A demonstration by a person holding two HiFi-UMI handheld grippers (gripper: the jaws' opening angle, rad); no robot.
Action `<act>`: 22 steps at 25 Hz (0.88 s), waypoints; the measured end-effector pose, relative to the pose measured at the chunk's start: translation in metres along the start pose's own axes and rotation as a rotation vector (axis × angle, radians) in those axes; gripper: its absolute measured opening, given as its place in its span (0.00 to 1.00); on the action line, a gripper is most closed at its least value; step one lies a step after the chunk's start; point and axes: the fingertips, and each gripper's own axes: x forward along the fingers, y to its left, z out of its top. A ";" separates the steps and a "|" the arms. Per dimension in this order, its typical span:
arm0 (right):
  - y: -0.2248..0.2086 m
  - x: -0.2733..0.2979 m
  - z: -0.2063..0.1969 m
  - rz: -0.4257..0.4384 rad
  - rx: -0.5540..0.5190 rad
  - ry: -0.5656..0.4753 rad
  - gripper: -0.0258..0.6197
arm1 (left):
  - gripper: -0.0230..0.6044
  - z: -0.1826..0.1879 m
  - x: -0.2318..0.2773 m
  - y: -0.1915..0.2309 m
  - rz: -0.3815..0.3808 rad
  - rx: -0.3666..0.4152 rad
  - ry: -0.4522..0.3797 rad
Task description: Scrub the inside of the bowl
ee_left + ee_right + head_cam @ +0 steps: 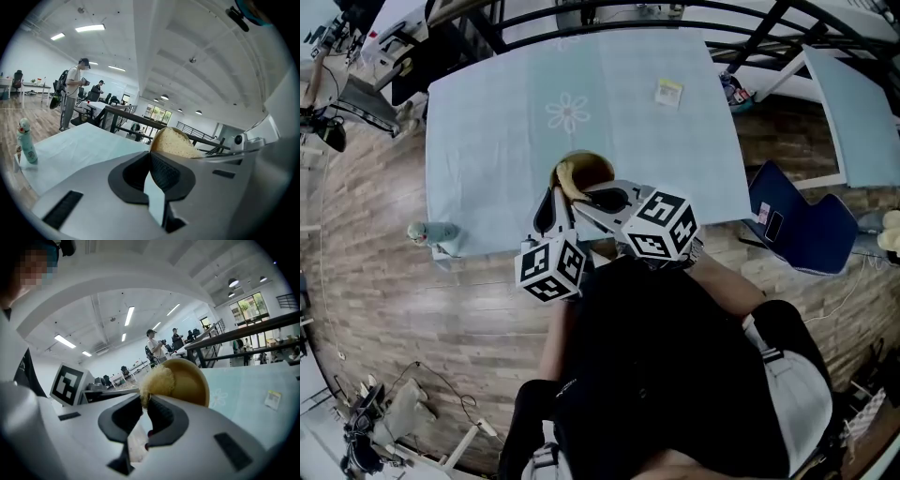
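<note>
- Right gripper point(144, 411): jaws are clamping a pale yellow sponge point(157, 380). It is bulging out past the tips and pressing on the inside of the bowl point(190, 378).
- Left gripper point(151, 161): jaws are standing almost together, pinching what appears to be the bowl's thin rim. The brown edge is rising just beyond the tips, with the sponge's rough face showing behind it.
- Bowl: brown and round, it is being held tipped up on its edge over the near side of the table point(487, 122), just ahead of both grippers. Its opening is facing the right gripper. Whether its lower edge is touching the cloth cannot be told.
- Sponge, position: it is sitting against the left part of the inner wall as the right gripper view shows it. Bare inner surface is lying to its right.
- Governing relation: the bowl is lying straight ahead of the right gripper's tips, already in contact through the sponge. The coming stroke is therefore looking like a sweep across the hollow toward the uncovered right side, not a reach. The left gripper is acting as the steadying hand at the rim.
- Risk, as a judgement: a pinch on a thin rim is offering little hold against twisting, so hard pressure from the sponge may turn the bowl in the left jaws.
- Also on the table: a small teal bottle point(431, 234) at the left corner and a small card point(668, 91) on the far side, both lying well apart from the work.
</note>
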 end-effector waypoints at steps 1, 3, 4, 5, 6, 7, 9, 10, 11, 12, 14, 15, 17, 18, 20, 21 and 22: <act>0.003 -0.001 0.000 0.018 -0.008 -0.001 0.11 | 0.07 0.000 -0.001 0.002 0.010 -0.003 -0.002; 0.006 -0.005 0.004 0.041 -0.023 -0.012 0.10 | 0.07 0.001 -0.003 0.007 0.032 -0.007 -0.007; 0.008 -0.007 0.006 0.048 -0.027 -0.022 0.11 | 0.07 0.002 -0.004 0.011 0.046 -0.008 -0.011; 0.009 -0.009 0.008 0.051 -0.027 -0.031 0.10 | 0.07 0.003 -0.004 0.015 0.062 -0.012 -0.015; 0.009 -0.011 0.010 0.050 -0.023 -0.039 0.10 | 0.07 0.004 -0.005 0.018 0.081 -0.017 -0.020; 0.008 -0.012 0.010 0.044 -0.016 -0.043 0.11 | 0.07 0.005 -0.007 0.022 0.103 -0.024 -0.029; 0.004 -0.015 0.007 0.014 0.007 -0.044 0.10 | 0.07 0.008 -0.011 0.030 0.145 -0.038 -0.052; 0.001 -0.015 0.004 -0.006 0.025 -0.042 0.10 | 0.07 0.011 -0.013 0.033 0.160 -0.042 -0.063; -0.003 -0.014 0.001 -0.029 0.046 -0.039 0.11 | 0.07 0.013 -0.015 0.035 0.169 -0.042 -0.070; -0.007 -0.013 -0.001 -0.052 0.068 -0.036 0.10 | 0.07 0.015 -0.017 0.036 0.171 -0.038 -0.074; -0.017 -0.011 -0.004 -0.101 0.112 -0.036 0.11 | 0.07 0.016 -0.019 0.032 0.165 -0.022 -0.074; -0.023 -0.011 -0.005 -0.123 0.130 -0.040 0.11 | 0.07 0.015 -0.019 0.030 0.162 -0.014 -0.074; -0.030 -0.012 -0.003 -0.151 0.149 -0.053 0.11 | 0.07 0.013 -0.019 0.024 0.157 -0.002 -0.072; -0.031 -0.012 -0.001 -0.155 0.143 -0.060 0.10 | 0.07 0.012 -0.019 0.023 0.155 0.001 -0.071; -0.028 -0.011 0.003 -0.147 0.102 -0.067 0.10 | 0.07 0.011 -0.019 0.019 0.150 0.006 -0.066; -0.025 -0.011 0.006 -0.138 0.073 -0.068 0.10 | 0.07 0.010 -0.019 0.018 0.147 0.009 -0.063; -0.021 -0.009 0.008 -0.127 0.042 -0.067 0.10 | 0.07 0.010 -0.019 0.017 0.144 0.013 -0.060</act>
